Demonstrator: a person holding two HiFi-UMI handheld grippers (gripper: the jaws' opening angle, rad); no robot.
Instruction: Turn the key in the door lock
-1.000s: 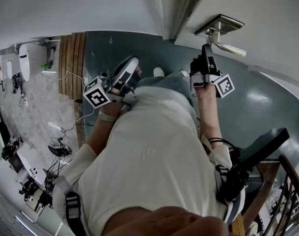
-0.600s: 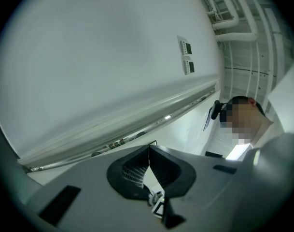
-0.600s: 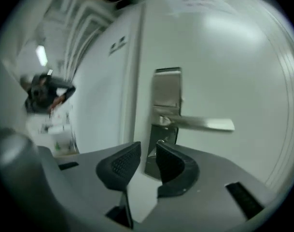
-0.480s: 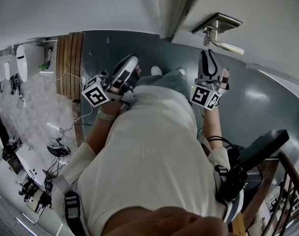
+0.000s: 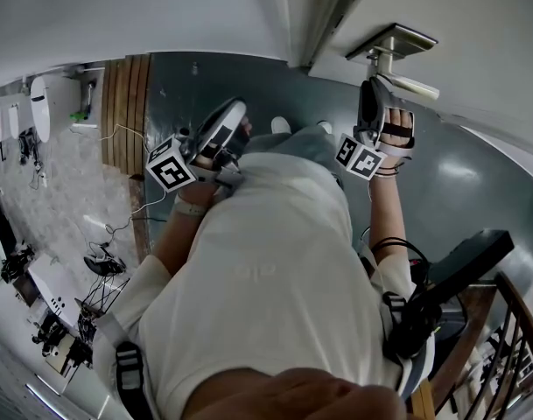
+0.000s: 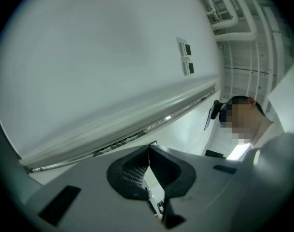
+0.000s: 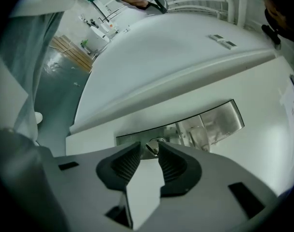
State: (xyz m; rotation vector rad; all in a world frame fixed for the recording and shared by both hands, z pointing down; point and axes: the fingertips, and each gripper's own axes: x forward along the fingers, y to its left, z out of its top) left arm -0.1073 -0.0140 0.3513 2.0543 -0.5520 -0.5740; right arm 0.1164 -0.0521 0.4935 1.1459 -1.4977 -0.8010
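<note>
- Right gripper view shows the right tongs (image 7: 149, 147) up at the lock. The jaws are a little apart, with the key (image 7: 153, 148) sitting between their tips. I can't swear they are pinching it yet.
- I'd say the step in hand is getting hold of the key. The next move calls for closing firmly on its head and then rolling the wrist. The tongs should stay in line with the keyhole so the tips don't slip off.
- The key sits in the metal lock plate (image 7: 204, 124), near the lever handle (image 5: 408, 86) on the white door (image 5: 485, 42).
- The left tongs (image 6: 148, 149) are pressed together on nothing. They are held back by the person's chest and look idle.
- Underfoot is a glossy grey-green floor (image 5: 476, 173). Farther off there is a wooden strip (image 5: 130, 103), and cables (image 5: 108, 265) lie on paler flooring.
</note>
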